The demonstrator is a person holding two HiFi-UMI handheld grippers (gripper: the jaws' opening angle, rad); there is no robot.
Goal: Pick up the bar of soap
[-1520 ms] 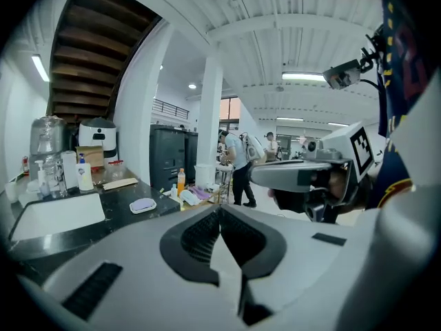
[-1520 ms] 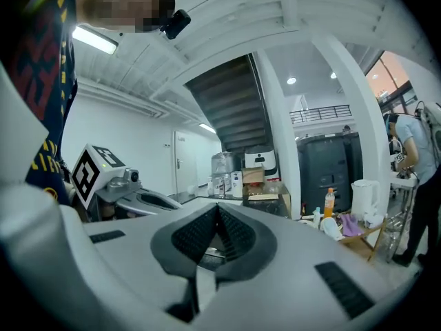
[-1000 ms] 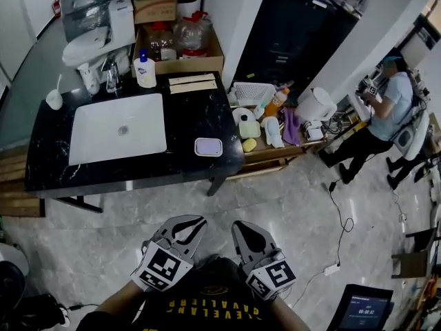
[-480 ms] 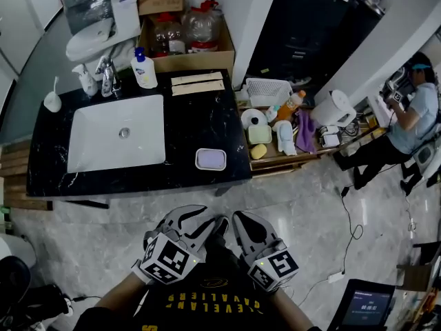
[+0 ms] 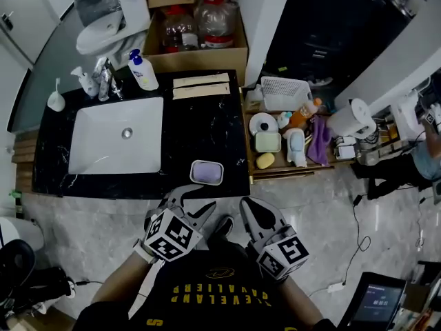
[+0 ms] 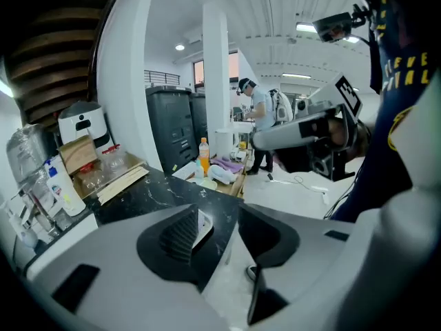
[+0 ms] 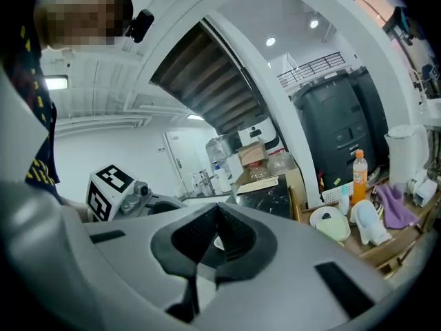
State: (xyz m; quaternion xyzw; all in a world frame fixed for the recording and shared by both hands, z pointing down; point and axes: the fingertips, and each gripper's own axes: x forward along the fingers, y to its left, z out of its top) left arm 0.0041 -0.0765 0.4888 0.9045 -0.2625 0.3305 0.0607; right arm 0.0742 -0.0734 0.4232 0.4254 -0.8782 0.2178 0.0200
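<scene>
Counter of black marble (image 5: 200, 116) fills the upper left of the head view, with a white sink (image 5: 103, 143) set in its left half. Both grippers hang just below its lower edge. The left gripper (image 5: 196, 200) has its jaws parted, just been opening, with nothing between them. The right gripper (image 5: 252, 211) has its tips pressed together and is empty. A small dish (image 5: 193, 179) sits at the counter's lower right corner, just above the left fingertips. It holds the lilac bar of soap (image 5: 207, 172), long axis running left to right. Left is nearer; only the dish rim looks likely to hinder a grasp.
</scene>
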